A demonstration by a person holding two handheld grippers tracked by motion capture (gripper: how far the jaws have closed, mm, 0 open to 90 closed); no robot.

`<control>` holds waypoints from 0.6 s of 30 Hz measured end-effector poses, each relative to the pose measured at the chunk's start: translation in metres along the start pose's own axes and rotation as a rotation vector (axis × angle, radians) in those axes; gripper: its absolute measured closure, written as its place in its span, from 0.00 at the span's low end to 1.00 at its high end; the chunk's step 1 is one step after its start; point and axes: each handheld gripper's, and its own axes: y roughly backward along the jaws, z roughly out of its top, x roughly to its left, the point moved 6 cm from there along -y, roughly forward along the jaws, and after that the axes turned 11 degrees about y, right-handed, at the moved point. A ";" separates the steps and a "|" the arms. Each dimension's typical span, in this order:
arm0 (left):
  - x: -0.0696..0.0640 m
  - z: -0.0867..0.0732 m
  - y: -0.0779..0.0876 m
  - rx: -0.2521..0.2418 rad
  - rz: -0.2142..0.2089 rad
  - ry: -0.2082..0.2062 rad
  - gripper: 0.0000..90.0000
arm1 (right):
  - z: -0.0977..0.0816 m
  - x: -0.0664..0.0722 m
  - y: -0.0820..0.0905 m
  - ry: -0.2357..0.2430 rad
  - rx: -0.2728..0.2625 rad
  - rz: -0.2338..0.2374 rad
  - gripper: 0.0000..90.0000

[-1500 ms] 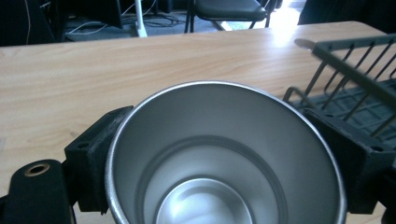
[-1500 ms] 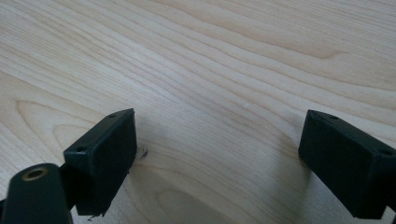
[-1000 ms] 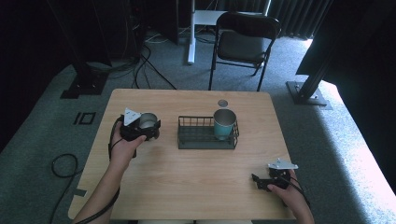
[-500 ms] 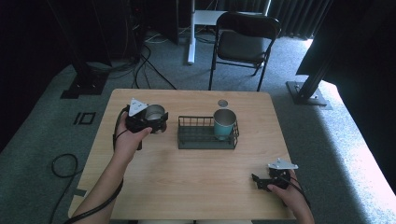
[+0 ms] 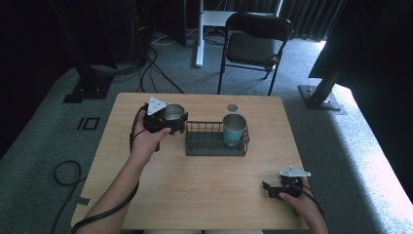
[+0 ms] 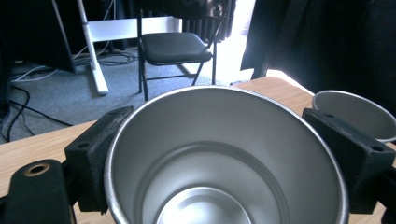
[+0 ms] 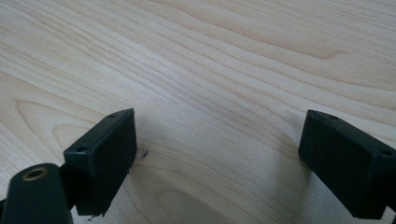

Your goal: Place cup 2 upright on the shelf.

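— While the high view looks down, where is the steel cup [image 5: 174, 113]?

— At ten o'clock on the table [image 5: 204, 195], clamped in the left gripper [image 5: 168, 120], just beside the wire basket [image 5: 214, 145] holding a teal cup [image 5: 234, 128]. The right gripper [image 5: 272, 190] rests at five o'clock.

— And the left gripper view?

— Jaws press the steel cup's [image 6: 224, 158] rim on both sides; the second cup [image 6: 357, 114] sits at two o'clock.

— The right gripper view?

— Jaws spread wide over bare wood [image 7: 224, 70], holding nothing.

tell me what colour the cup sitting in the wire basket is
Teal outside, silvery metal inside; the cup in the black wire basket shows best in the high view.
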 end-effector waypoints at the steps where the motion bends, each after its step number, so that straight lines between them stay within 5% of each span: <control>1: -0.002 0.001 -0.002 -0.001 -0.003 0.002 0.16 | 0.000 0.000 0.000 0.000 0.000 0.000 0.12; 18: -0.039 -0.001 -0.035 0.020 -0.080 -0.006 0.16 | 0.000 0.000 0.000 0.000 -0.001 0.000 0.12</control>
